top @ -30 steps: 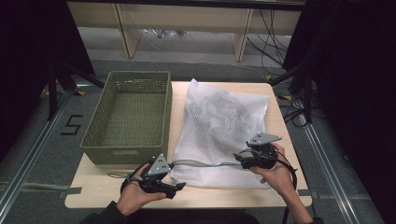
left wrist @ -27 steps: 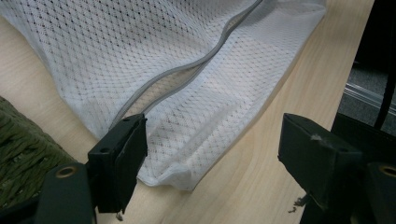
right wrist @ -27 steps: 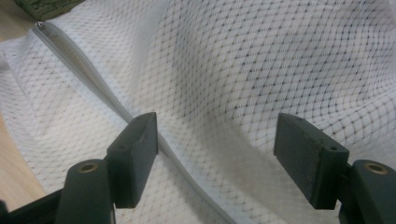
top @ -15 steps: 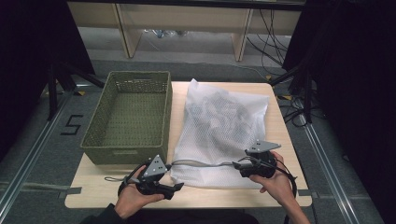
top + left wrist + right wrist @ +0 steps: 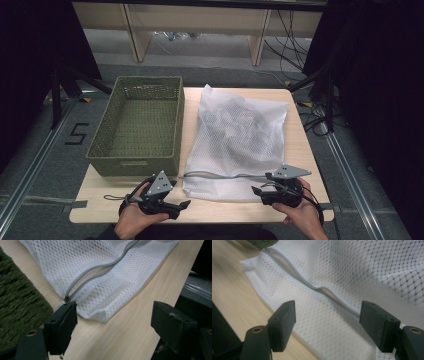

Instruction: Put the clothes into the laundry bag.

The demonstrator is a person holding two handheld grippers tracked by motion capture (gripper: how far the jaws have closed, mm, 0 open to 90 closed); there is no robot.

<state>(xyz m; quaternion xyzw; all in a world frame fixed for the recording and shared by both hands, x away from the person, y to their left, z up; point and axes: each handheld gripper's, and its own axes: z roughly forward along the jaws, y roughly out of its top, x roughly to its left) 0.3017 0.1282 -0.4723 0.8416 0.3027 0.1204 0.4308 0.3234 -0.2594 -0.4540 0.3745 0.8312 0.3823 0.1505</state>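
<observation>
A white mesh laundry bag with clothes inside lies on the right half of the table. Its grey zipper runs along the near edge. My left gripper rests low at the bag's near-left corner, jaws open. In the left gripper view that corner lies between the jaws of my left gripper, and the zipper pull sits just beyond one fingertip. My right gripper hovers at the near-right corner, open. In the right gripper view the zipper crosses the mesh ahead of my right gripper.
A green woven basket stands on the left half of the table, close beside the bag, and shows as a dark weave in the left gripper view. Bare wood runs along the table's front edge. Cables and shelf legs lie beyond the far edge.
My right gripper has moved toward the table's near edge and a little lower, along the bag's right corner. The left gripper and the bag have stayed put.
</observation>
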